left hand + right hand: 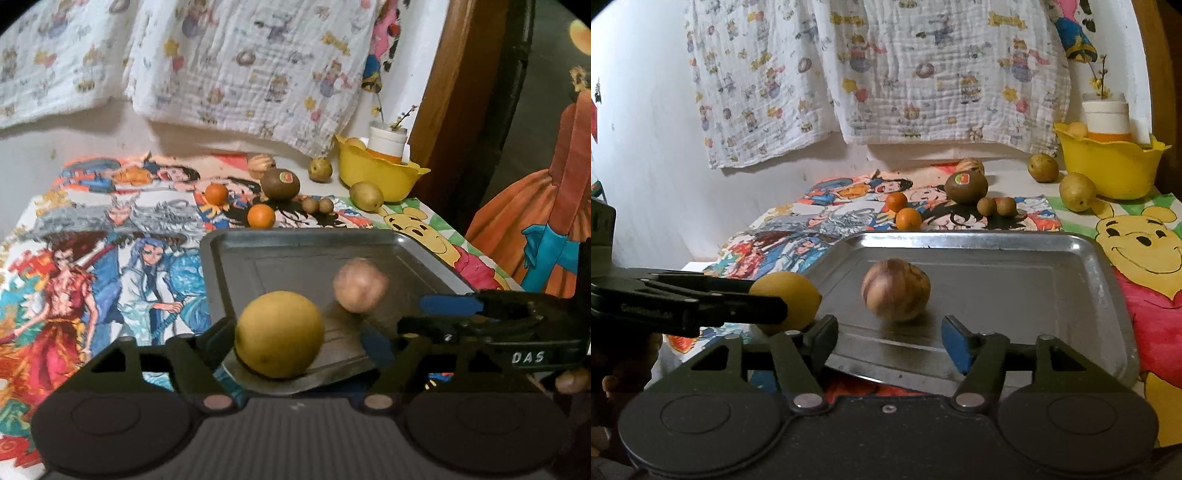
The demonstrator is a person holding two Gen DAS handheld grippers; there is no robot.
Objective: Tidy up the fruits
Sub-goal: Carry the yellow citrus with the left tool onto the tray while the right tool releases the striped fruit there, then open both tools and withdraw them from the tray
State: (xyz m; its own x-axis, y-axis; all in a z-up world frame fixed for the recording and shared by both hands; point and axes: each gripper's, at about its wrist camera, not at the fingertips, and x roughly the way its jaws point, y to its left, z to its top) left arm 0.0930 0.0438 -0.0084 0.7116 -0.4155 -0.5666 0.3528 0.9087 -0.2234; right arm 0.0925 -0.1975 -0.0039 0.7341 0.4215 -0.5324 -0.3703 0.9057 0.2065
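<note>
We see left hand-held gripper spread wide, yellow lemon loose between fingers on metal tray near edge. Right hand-held gripper open, empty; brownish round fruit straight ahead mid-tray. Remaining fruit beyond tray, roughly equidistant from both.

The tray's right half lies bare. A lemon and a brown fruit block its left. Small fruits crowd the desk's far edge.
</note>
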